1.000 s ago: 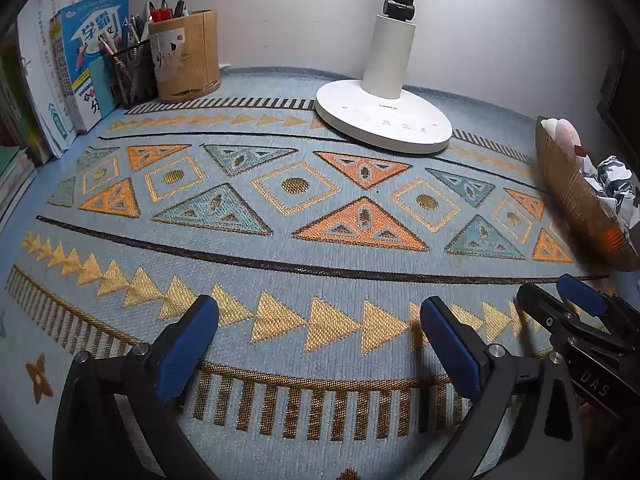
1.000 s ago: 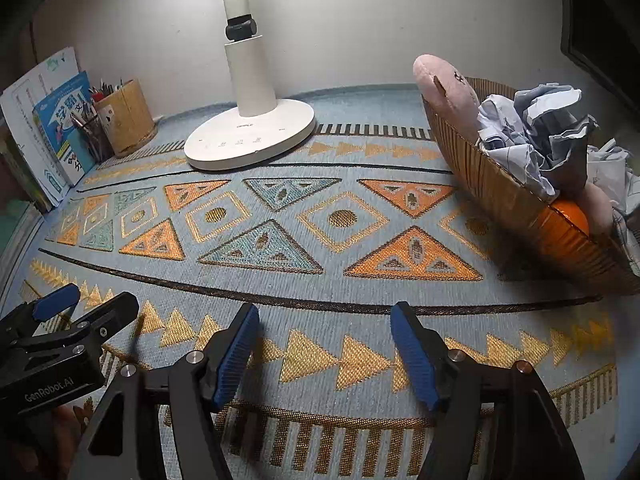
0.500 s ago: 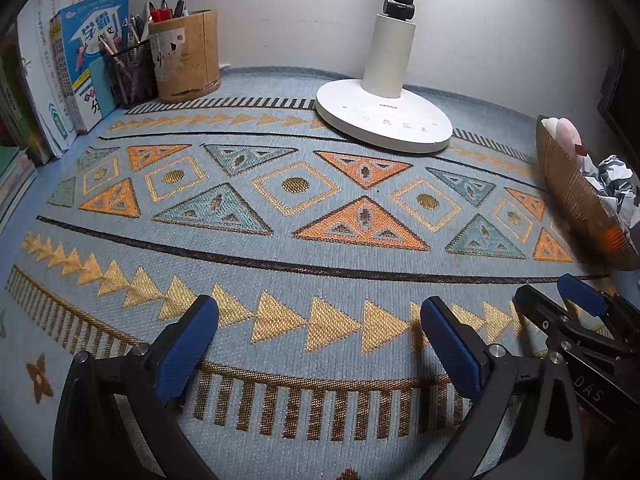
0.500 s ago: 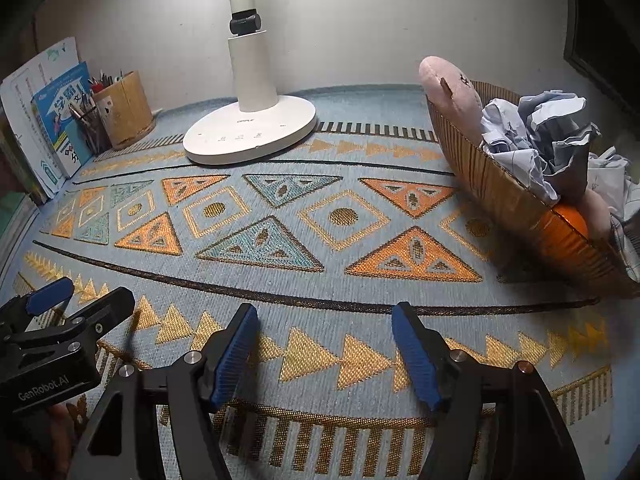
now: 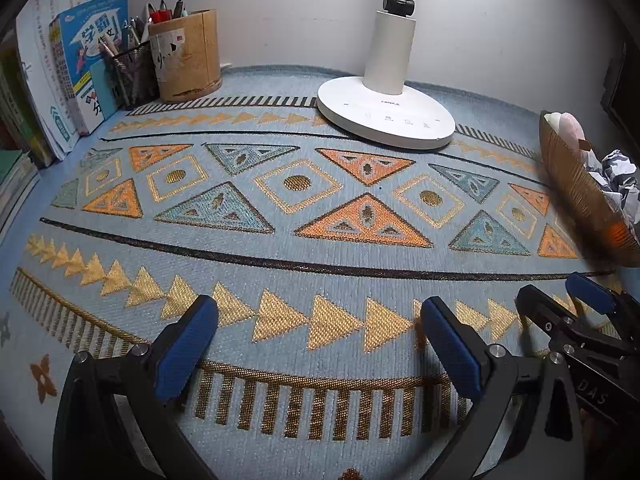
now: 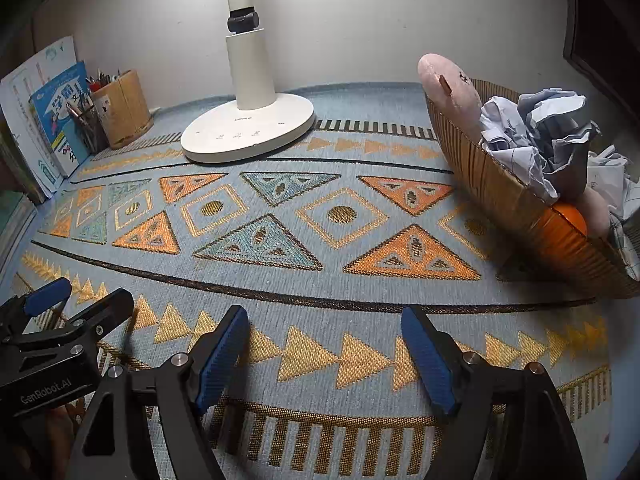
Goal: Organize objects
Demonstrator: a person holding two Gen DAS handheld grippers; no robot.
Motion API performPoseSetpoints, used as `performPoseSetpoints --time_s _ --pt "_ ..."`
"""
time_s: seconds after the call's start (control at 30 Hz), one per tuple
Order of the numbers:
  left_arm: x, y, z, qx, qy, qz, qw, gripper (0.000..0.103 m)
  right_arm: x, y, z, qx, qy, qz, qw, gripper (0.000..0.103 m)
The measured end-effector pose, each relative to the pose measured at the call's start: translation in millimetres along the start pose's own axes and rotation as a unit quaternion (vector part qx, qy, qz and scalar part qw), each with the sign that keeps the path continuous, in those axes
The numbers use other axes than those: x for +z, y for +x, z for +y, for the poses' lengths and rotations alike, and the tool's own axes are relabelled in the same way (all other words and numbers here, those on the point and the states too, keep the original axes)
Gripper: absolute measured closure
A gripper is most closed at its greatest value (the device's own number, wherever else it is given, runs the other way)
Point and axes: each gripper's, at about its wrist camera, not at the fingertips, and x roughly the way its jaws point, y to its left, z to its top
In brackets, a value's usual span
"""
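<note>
I am looking down on a blue woven mat (image 5: pixel 320 208) with orange and gold triangles. A plain white wall (image 5: pixel 300 8) is closing the top of the frame. A white lamp base (image 6: pixel 248 132) is standing upper centre.

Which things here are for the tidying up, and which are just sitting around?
For the tidying: woven basket, crumpled paper, pink plush toy, orange ball, both open, empty grippers.

Just sitting around: lamp, pen holders, books, patterned mat.
</note>
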Motion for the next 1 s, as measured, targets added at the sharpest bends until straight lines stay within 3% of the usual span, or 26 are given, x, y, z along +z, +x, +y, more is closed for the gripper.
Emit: performPoseSetpoints --time_s 0.2,1.0 --pt "-0.3 -2.2 5.1 0.024 -0.012 -0.003 0.9996 0.001 -0.1 -0.3 -3.3 -0.002 0.011 -0.001 1.0 0.022" --pt "-3.3 -4.1 11.3 0.032 -0.013 0.004 0.9994 0.001 -0.9 -2.0 -5.4 -0.006 0.017 0.0 1.0 0.02"
